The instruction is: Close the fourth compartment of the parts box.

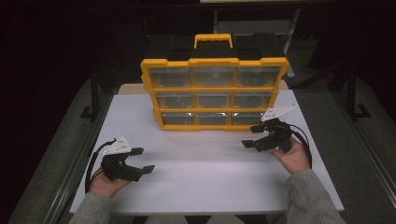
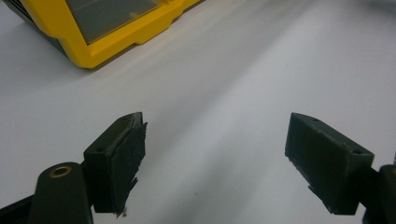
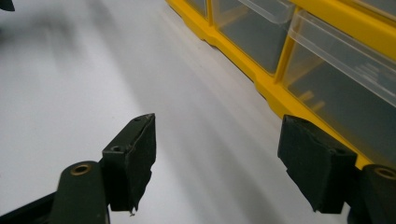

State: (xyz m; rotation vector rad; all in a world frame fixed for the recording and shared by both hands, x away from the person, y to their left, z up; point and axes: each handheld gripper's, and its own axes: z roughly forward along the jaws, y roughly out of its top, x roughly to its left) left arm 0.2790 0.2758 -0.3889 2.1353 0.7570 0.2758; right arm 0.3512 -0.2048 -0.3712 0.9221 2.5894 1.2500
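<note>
- A smooth white table (image 1: 201, 172) with a matte top stands in a dim room; dark floor lies on both sides and black frame bars rise at its far corners.
- The organizer cabinet (image 1: 214, 93) stands upright at the far middle of the table: a boxy yellow plastic frame, a black top and a yellow carry handle (image 1: 213, 40).
- Its front holds three rows of three clear plastic drawers (image 1: 213, 99), glossy and see-through, with yellow dividers between them.
- In the right gripper view the bottom-row drawers (image 3: 327, 70) show thin clear lips along their upper edges above the yellow base rail.
- The right gripper (image 1: 256, 136) hovers just beside the cabinet's lower right corner, near the bottom right drawer and not touching it. Its blocky black jaws are spread wide, with only bare table between them.
- The right gripper's grey three-cornered plate (image 1: 279, 112) tilts above it, and a black cable loops past the hand (image 1: 294, 156).
- The left gripper (image 1: 142, 160) is well apart from the cabinet, low over the near left of the table, released, its jaws parted over bare table.
- In the left gripper view its rubbery pads (image 2: 133, 154) look worn and frayed at the edges.
</note>
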